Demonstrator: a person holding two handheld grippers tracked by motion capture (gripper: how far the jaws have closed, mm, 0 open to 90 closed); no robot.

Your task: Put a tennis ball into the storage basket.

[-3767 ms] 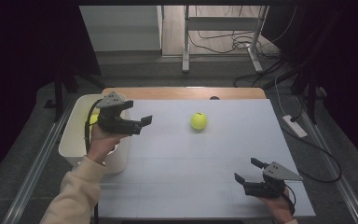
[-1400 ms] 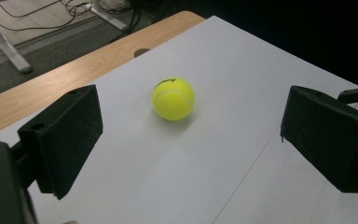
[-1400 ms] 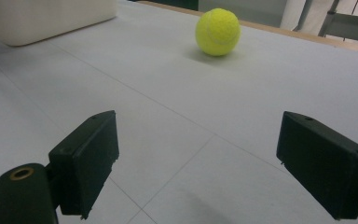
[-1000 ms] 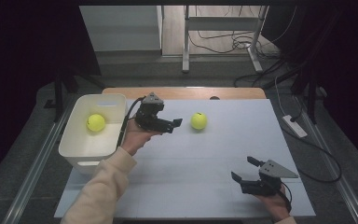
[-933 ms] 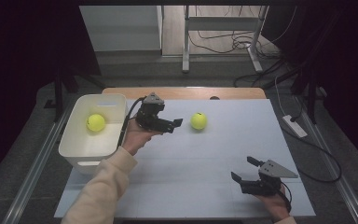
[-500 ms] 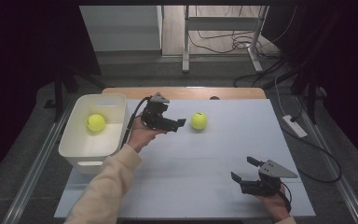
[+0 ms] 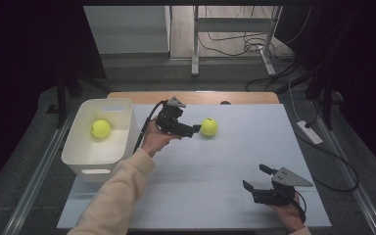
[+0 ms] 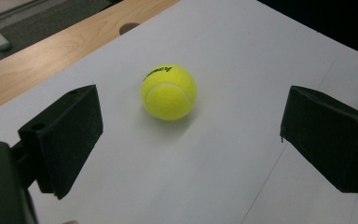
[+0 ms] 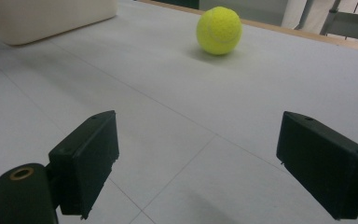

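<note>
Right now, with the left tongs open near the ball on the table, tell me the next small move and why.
Probably ease the left tongs forward and a little down until the tennis ball sits between the jaws, then close. The jaws stand open, and in the left gripper view the ball lies ahead of them on the white table, not yet between them. The other ball already sits in the white bin.

A lab-like test room: dark curtains [image 7: 24, 58], loose floor cables [image 7: 235, 44], a metal stand [image 7: 194, 39] behind the white-covered tabletop [image 7: 254, 142].
</note>
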